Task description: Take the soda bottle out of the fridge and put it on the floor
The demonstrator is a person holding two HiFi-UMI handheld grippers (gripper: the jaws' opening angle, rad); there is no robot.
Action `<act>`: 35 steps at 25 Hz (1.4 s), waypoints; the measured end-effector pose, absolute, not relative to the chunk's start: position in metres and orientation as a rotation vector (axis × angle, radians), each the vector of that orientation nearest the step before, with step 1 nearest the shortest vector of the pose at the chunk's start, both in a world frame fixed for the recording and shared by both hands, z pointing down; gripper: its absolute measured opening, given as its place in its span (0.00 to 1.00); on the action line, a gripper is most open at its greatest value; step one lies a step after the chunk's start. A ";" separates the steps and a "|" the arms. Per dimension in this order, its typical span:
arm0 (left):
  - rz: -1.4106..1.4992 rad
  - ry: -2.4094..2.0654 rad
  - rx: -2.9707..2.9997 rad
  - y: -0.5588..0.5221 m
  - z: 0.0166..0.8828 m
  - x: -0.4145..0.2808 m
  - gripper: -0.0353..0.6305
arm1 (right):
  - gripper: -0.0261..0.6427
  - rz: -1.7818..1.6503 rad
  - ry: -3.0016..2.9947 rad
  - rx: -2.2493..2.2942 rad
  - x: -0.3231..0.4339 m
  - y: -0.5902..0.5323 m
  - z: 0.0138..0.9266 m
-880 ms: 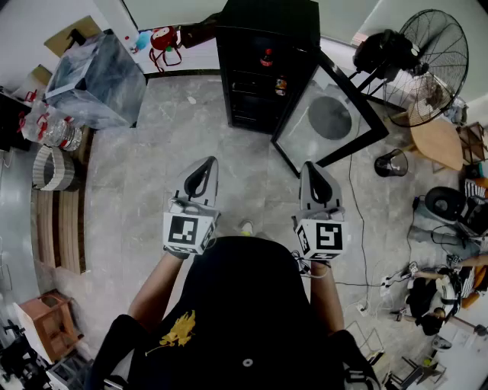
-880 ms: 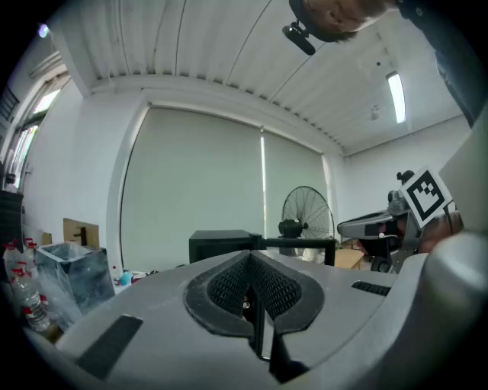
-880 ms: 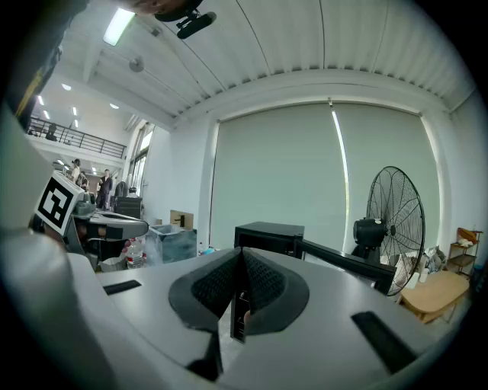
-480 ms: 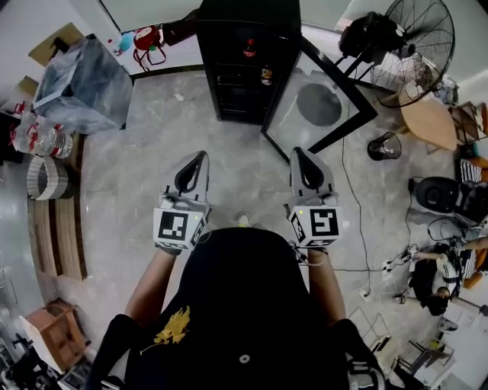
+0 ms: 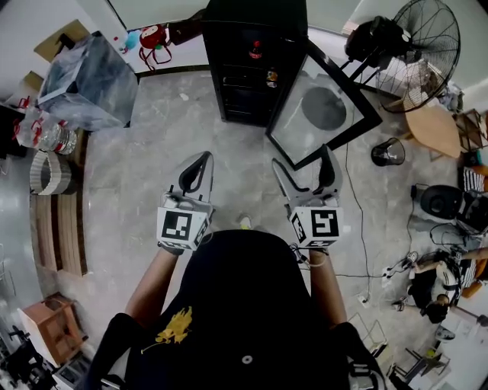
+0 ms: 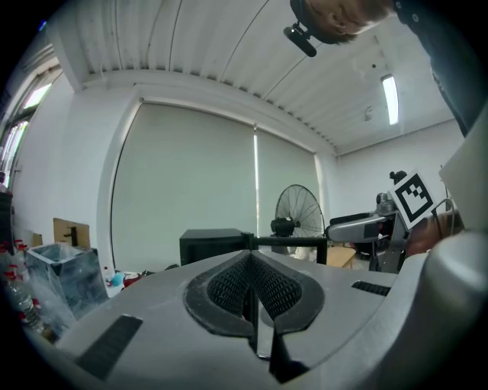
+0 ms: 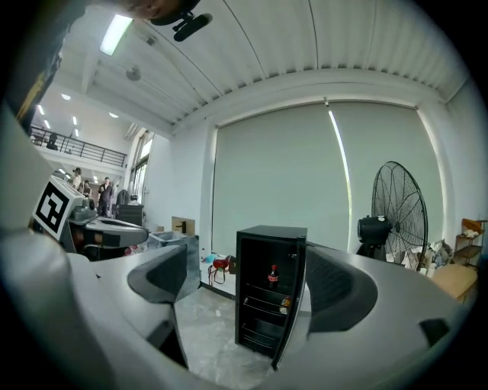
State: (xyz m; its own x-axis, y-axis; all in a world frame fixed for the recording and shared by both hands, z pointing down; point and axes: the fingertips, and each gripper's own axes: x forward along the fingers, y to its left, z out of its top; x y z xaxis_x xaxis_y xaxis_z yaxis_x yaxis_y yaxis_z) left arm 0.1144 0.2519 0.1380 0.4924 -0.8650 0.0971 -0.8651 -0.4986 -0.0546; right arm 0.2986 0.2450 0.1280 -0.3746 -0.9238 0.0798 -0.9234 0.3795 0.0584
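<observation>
Left gripper (image 5: 200, 166) has its jaws closed together with nothing between them, and the left gripper view shows the pads (image 6: 229, 286) meeting at the tip. Right gripper (image 5: 303, 161) has its jaws spread wide and is empty; the right gripper view looks through the gap straight at the fridge (image 7: 271, 232), well apart from it. Both grippers are held out in front of the person at about the same height, side by side, over the grey floor (image 5: 152, 160). The black fridge (image 5: 252, 15) stands against the far wall with its glass door (image 5: 324, 110) swung open to the right. The soda bottle (image 7: 273, 276), dark with a red label, stands upright on the top shelf inside, and it is also visible from the head view (image 5: 256, 52). A smaller orange item (image 7: 285, 302) sits on the shelf below; I can't tell what it is. A standing fan (image 5: 423, 46) is to the right of the fridge.
</observation>
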 end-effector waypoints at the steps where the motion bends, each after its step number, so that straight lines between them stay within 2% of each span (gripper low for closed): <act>1: 0.180 -1.572 2.709 0.249 0.141 0.117 0.08 | 0.72 -0.013 -2.517 1.705 0.303 0.242 0.131; 11: 0.202 -1.659 2.623 0.227 0.124 0.062 0.08 | 0.73 0.046 -2.530 1.642 0.264 0.213 0.133; 25: 0.111 -1.608 2.616 0.118 0.126 -0.037 0.08 | 0.72 0.094 -2.400 1.760 0.200 0.121 0.128; 35: 0.054 -1.430 2.683 0.061 0.135 -0.062 0.08 | 0.72 0.106 -2.283 1.841 0.166 0.074 0.123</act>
